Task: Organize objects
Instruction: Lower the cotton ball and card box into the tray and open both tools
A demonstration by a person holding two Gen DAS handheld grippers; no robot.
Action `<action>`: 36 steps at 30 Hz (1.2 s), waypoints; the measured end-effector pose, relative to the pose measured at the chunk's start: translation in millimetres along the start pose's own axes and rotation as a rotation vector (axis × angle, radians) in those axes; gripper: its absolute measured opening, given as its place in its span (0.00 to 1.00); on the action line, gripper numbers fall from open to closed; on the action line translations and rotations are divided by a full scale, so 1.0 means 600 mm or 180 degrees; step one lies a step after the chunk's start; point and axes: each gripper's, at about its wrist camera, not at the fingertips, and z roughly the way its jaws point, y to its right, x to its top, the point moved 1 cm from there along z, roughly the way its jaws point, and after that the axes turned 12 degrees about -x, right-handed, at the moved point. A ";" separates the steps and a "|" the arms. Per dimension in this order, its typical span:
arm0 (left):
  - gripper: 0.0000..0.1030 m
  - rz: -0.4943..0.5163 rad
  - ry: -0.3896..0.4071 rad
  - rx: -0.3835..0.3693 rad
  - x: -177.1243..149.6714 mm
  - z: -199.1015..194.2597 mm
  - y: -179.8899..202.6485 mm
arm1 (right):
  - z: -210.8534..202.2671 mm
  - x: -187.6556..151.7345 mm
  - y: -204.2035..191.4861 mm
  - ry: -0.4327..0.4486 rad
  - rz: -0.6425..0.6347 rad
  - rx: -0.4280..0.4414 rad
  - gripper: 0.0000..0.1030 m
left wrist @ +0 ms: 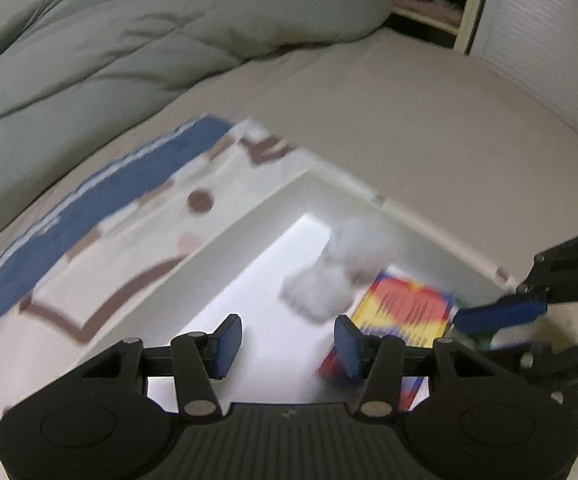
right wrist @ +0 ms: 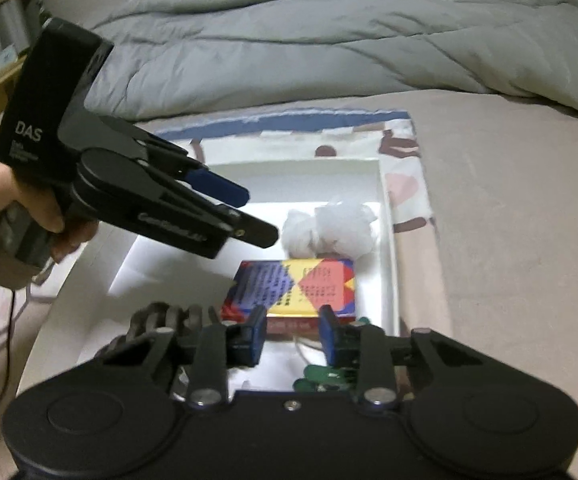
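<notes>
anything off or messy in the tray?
Nothing stands out. The white tray sits flat on the patterned cloth; the white cotton wad and the colourful box lie inside it, side by side. No spill or damage shows.

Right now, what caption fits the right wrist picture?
Left claw hovers over a white box holding cotton and a colourful packet.
</notes>
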 end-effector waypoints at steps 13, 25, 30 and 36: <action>0.51 -0.0248 -0.0023 0.0179 -0.028 -0.016 -0.036 | 0.063 0.017 -0.003 -0.0037 0.0367 0.0055 0.23; 0.51 -0.0305 -0.0175 0.0405 -0.043 0.006 -0.046 | 0.056 0.013 0.020 -0.0059 0.0555 -0.0026 0.23; 0.51 -0.0317 -0.0107 0.0389 -0.027 0.025 -0.030 | 0.050 0.003 0.022 -0.0069 0.0489 -0.0067 0.23; 0.51 -0.0235 -0.0120 0.0356 -0.024 0.027 -0.020 | 0.036 0.001 0.033 -0.0005 0.0532 -0.0058 0.23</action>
